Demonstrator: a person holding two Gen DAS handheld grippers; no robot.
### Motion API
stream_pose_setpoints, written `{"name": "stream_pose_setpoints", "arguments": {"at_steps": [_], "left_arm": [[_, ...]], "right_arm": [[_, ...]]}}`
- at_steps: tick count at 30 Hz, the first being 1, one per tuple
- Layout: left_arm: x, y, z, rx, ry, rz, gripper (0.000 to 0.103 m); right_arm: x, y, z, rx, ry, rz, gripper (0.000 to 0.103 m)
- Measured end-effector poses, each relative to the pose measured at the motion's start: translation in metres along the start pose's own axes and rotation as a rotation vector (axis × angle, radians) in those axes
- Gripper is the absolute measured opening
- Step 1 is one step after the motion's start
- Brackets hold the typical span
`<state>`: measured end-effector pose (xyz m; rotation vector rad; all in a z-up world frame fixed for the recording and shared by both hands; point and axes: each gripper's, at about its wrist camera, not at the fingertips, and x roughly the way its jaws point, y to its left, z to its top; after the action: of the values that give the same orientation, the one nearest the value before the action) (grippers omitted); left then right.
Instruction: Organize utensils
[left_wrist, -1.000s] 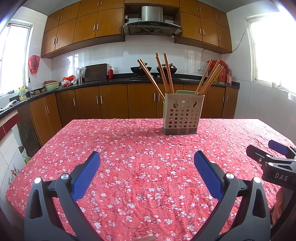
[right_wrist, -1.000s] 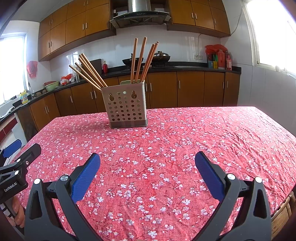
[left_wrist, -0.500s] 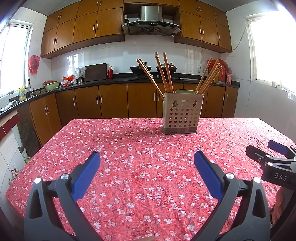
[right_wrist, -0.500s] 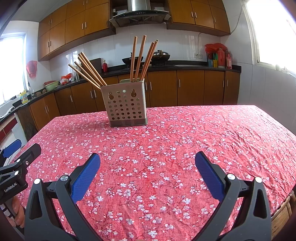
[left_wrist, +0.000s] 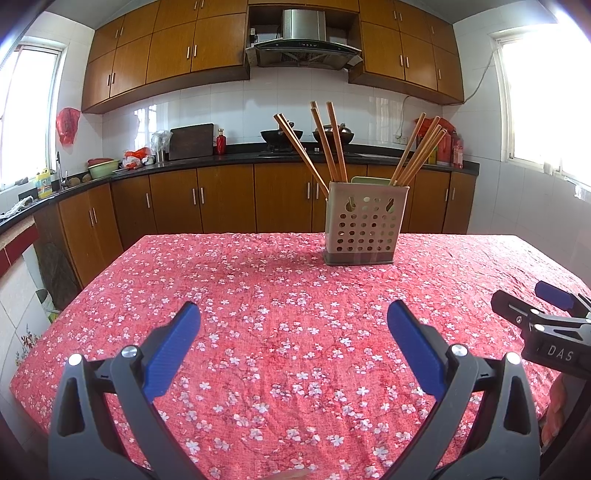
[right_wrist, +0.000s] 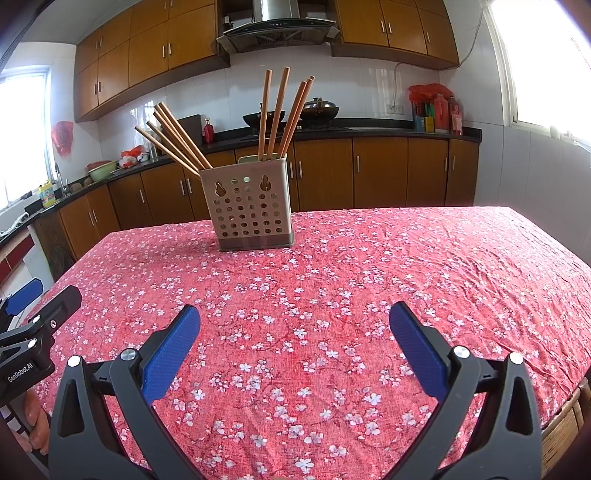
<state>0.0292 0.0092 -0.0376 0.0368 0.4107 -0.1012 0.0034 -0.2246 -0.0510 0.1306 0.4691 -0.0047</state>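
A beige perforated utensil holder (left_wrist: 364, 221) stands upright on the far part of the table; it also shows in the right wrist view (right_wrist: 251, 206). Several wooden chopsticks (left_wrist: 328, 144) lean out of it in separate bunches, left and right (right_wrist: 173, 136). My left gripper (left_wrist: 293, 321) is open and empty, held above the cloth well short of the holder. My right gripper (right_wrist: 295, 325) is open and empty too, at about the same distance. Each gripper shows at the edge of the other's view: the right gripper (left_wrist: 535, 314), the left gripper (right_wrist: 37, 306).
The table carries a red floral cloth (left_wrist: 280, 295). Its right edge (right_wrist: 569, 402) is close to my right gripper. Kitchen counters and brown cabinets (left_wrist: 221, 199) run behind the table, with a stove and pans (left_wrist: 280, 134).
Both views have shifted very slightly; the holder sits a touch lower in the left wrist frame. The jaws have kept the same opening.
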Motion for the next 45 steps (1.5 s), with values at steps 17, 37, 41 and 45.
{"name": "stream_pose_setpoints", "arguments": {"at_steps": [17,37,41,45], "left_arm": [[0.0024,0.0038,-0.0014,-0.004,0.008,-0.004,0.099],[0.0046,0.0049,-0.0025,-0.007,0.014,-0.005,0.099],[0.0048,0.0049,-0.0027,-0.008,0.013,-0.003,0.099],[0.0047,0.0051,-0.0021,-0.008,0.015,-0.002,0.099]], "right_arm": [[0.0005,-0.0005,0.0001,0.001,0.003,0.0,0.101],[0.0018,-0.0009,-0.0022,0.003,0.007,0.001,0.101],[0.0013,-0.0009,-0.0042,0.004,0.009,0.002,0.101],[0.0015,-0.001,-0.0039,0.005,0.01,0.001,0.101]]}}
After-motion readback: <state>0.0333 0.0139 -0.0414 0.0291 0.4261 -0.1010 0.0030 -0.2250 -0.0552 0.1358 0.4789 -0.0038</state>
